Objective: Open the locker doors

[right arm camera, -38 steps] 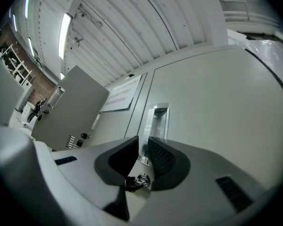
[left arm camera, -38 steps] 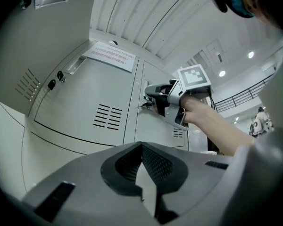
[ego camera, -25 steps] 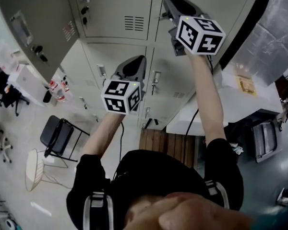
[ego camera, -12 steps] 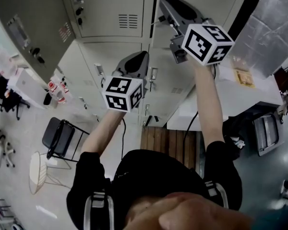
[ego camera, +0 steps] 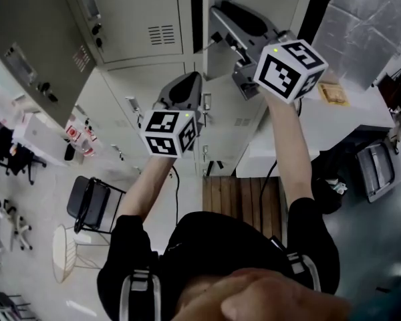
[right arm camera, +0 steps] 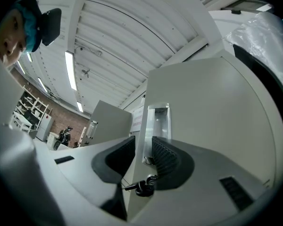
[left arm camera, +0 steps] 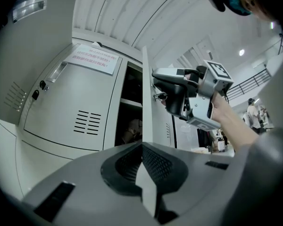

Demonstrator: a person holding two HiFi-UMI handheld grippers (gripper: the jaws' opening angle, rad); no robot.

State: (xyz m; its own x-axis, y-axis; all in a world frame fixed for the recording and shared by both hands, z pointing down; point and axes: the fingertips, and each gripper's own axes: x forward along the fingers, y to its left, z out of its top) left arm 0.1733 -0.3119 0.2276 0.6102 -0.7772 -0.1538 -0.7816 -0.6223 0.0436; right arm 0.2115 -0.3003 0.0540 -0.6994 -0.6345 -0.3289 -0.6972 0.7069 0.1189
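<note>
The right hand-held gripper point(right arm camera: 142, 149) pinches the edge of the partly open upper locker door point(right arm camera: 203, 107); so thin a hold may slip mid-swing, or foul the dangling key point(right arm camera: 144, 187); the left hand-held gripper point(left arm camera: 142, 154) hangs lower, closed and empty.

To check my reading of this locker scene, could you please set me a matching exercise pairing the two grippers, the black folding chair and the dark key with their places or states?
Things:
A. grey left gripper
B. grey right gripper
C. black folding chair
D. small dark key

States:
1. clamped on the edge of the pale grey metal locker door
2. stands on the floor
3. sticks out of that door
4. jaws together, nothing between

Pairs: A-4, B-1, C-2, D-3.
</note>
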